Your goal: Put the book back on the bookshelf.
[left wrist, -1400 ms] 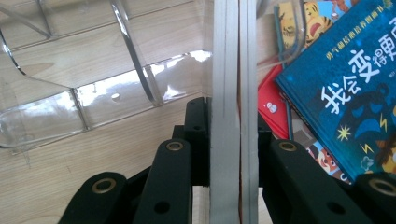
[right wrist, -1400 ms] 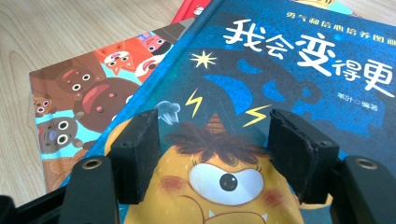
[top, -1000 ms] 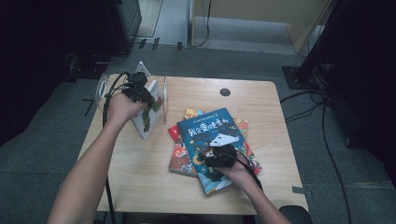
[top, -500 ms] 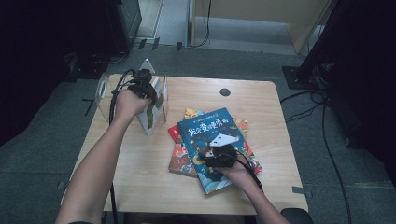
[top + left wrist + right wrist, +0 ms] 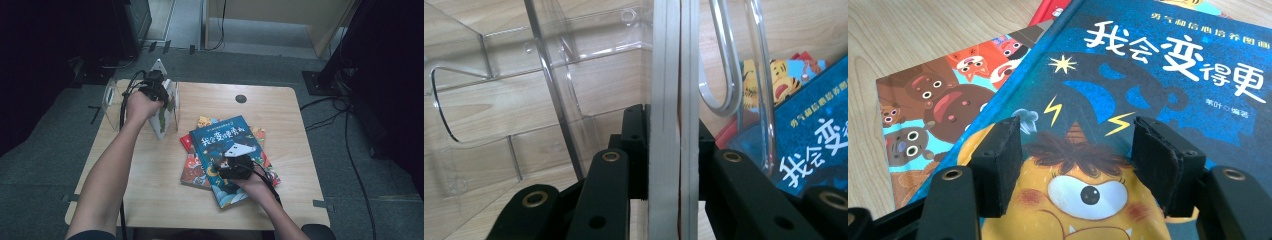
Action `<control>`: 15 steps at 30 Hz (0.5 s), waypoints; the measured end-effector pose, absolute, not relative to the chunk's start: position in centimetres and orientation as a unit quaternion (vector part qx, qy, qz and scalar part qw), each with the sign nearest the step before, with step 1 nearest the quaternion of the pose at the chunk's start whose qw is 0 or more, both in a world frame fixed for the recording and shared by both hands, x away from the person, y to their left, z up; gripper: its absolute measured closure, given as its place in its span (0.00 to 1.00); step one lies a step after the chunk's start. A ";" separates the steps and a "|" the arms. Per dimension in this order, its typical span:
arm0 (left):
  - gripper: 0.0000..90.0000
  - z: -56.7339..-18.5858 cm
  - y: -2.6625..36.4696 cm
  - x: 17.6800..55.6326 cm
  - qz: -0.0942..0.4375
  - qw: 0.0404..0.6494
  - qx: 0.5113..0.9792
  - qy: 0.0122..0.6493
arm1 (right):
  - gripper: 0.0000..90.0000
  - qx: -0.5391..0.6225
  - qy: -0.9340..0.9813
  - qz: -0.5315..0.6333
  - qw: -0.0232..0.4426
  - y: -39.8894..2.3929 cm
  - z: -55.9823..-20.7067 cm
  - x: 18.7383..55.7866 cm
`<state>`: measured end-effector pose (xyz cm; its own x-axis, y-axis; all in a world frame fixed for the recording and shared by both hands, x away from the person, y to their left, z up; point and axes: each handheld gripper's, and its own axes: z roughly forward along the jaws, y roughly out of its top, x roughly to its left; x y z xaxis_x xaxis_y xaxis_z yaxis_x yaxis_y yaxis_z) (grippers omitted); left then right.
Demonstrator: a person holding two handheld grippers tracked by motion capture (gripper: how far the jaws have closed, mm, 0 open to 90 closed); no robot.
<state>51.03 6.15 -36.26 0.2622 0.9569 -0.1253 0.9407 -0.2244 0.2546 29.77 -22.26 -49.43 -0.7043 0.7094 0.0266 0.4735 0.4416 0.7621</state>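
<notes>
Wooden table (image 5: 150,200) held stacked books; left gripper (image 5: 159,95) clamped a thin book (image 5: 672,100) upright inside clear rack (image 5: 549,75). Right gripper (image 5: 1075,150) hovered, jaws apart, over blue book (image 5: 1158,90).

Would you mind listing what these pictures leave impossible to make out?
- Cover of the thin white-edged book in the left claw: left gripper view shows it edge-on; high view, the hand hides it.
- Lower books under the blue hardcover picture book: mostly covered in every view.
- Clear acrylic book stand: its far end is too faint in the high view.
</notes>
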 end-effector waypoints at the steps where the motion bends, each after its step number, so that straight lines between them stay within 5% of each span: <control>1: 0.87 -36.3 6.2 51.1 0.027 0.140 0.782 0.607 | 0.41 0.355 0.836 0.392 0.150 -22.3 -49.4 29.8; 15: 0.87 -36.8 6.1 51.6 0.028 0.144 0.782 0.606 | 0.41 0.354 0.836 0.392 0.150 -22.3 -49.4 29.8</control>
<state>51.61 6.13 -36.80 0.2650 0.9553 -0.1309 0.9393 -0.2251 0.2590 29.78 -22.27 -49.43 -0.7048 0.7089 0.0262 0.4731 0.4421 0.7621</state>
